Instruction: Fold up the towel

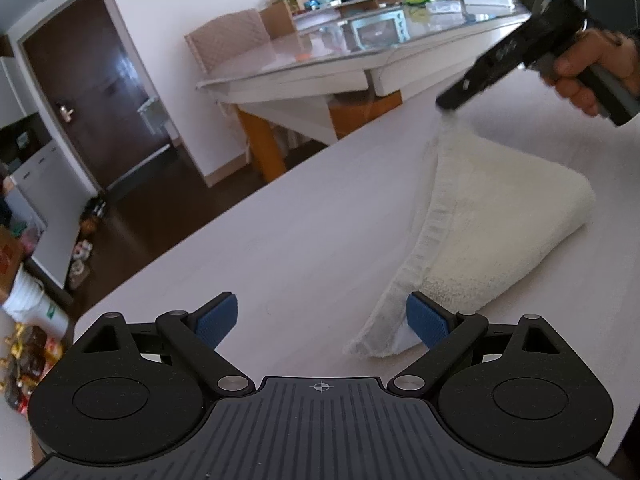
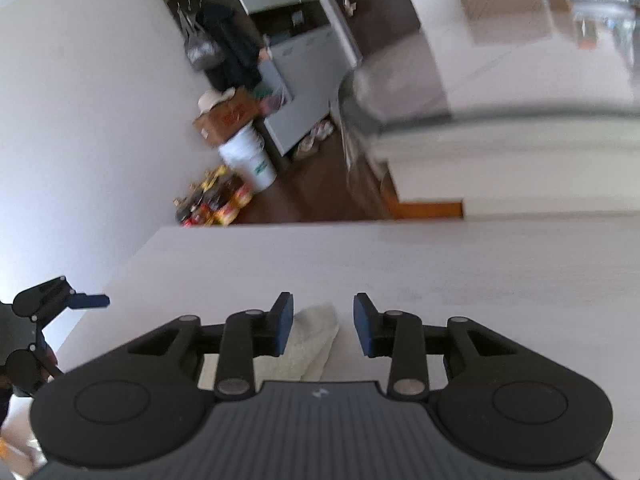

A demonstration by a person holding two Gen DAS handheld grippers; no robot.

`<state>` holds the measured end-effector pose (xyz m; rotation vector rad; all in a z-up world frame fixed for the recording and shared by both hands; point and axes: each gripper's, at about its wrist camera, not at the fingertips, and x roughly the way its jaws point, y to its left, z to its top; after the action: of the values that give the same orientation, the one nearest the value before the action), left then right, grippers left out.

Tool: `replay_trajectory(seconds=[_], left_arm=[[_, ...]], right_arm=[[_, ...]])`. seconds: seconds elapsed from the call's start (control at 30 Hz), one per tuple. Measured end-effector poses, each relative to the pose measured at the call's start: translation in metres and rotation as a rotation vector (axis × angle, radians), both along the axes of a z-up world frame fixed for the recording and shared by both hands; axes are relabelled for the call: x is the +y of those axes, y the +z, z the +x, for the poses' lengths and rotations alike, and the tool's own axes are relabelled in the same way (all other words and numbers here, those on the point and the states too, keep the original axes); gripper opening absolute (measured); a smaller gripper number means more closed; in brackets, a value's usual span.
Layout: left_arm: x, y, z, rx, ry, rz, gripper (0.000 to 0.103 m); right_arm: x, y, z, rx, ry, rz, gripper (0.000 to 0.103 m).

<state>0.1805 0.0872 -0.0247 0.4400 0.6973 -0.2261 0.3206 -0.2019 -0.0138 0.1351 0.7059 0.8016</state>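
The towel (image 1: 492,220) lies folded at right of the left view on the white table (image 1: 280,240). The left gripper (image 1: 322,320) is wide open, its right pad beside the near corner, and the right gripper (image 2: 323,324) is parted with the far corner loose between its pads, gripping nothing. The released corner could spring back or slide on the smooth top, spoiling the fold. Behind are a glass-topped table (image 1: 320,60), a dark door (image 1: 80,100) and floor clutter at lower left.
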Motion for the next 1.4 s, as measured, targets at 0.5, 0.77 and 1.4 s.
replay_trajectory(seconds=[0.5,0.77,1.4], left_arm=[[0.005,-0.006,0.025,-0.037,0.050,0.079,0.098],[0.007,0.002,0.028,-0.075,0.099,0.082,0.097],[-0.007,-0.006,0.023,-0.043,0.069,0.042,0.097]], right_arm=[[0.042,-0.016,-0.060,-0.137,0.192,-0.241,0.026],[0.046,-0.012,-0.101,-0.157,0.159,-0.266,0.028],[0.082,-0.009,-0.183,-0.266,0.375,-0.295,0.015]])
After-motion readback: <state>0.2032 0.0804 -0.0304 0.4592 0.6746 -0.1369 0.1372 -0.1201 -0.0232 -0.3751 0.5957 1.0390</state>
